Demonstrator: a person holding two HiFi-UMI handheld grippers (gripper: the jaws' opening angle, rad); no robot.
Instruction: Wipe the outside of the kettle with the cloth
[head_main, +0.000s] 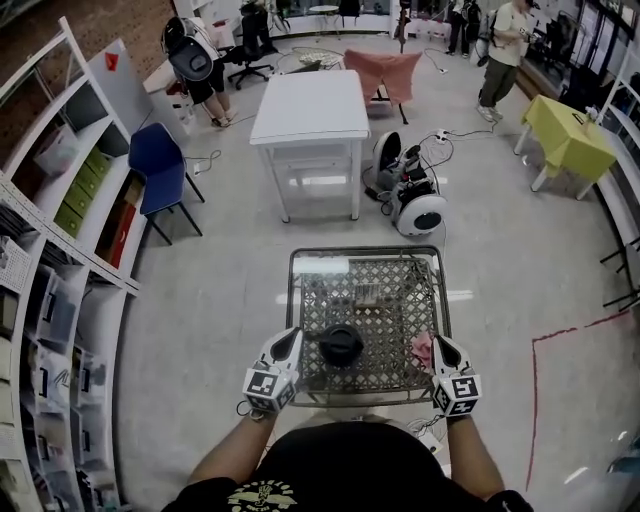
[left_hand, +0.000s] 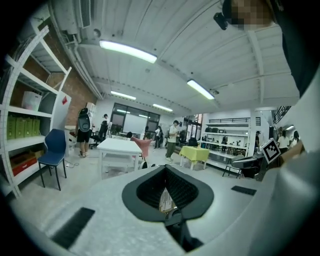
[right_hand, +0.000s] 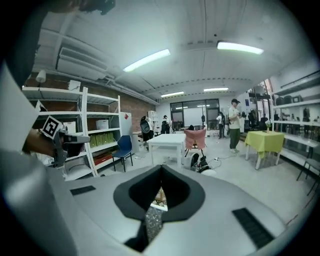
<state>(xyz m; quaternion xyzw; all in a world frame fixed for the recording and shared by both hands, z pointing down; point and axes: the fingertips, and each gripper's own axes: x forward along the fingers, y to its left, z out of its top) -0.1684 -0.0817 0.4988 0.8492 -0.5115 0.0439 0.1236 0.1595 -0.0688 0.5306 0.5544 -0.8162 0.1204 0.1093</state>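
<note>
As the left gripper (head_main: 292, 337) and right gripper (head_main: 438, 342) hold jaws clenched empty, a clumsy grab could nudge the cloth (head_main: 423, 350) off the right edge of the desk (head_main: 365, 251).

Two grippers are showing: left gripper (head_main: 288, 343), right gripper (head_main: 441, 350). One kettle (head_main: 341, 345) and one cloth (head_main: 423, 351) are sitting on one mesh table (head_main: 366, 251). One white table (head_main: 310, 105), one yellow table (head_main: 568, 138), one blue chair (head_main: 158, 165) are standing behind; at least two people (head_main: 505, 50) are standing farther off.
</note>
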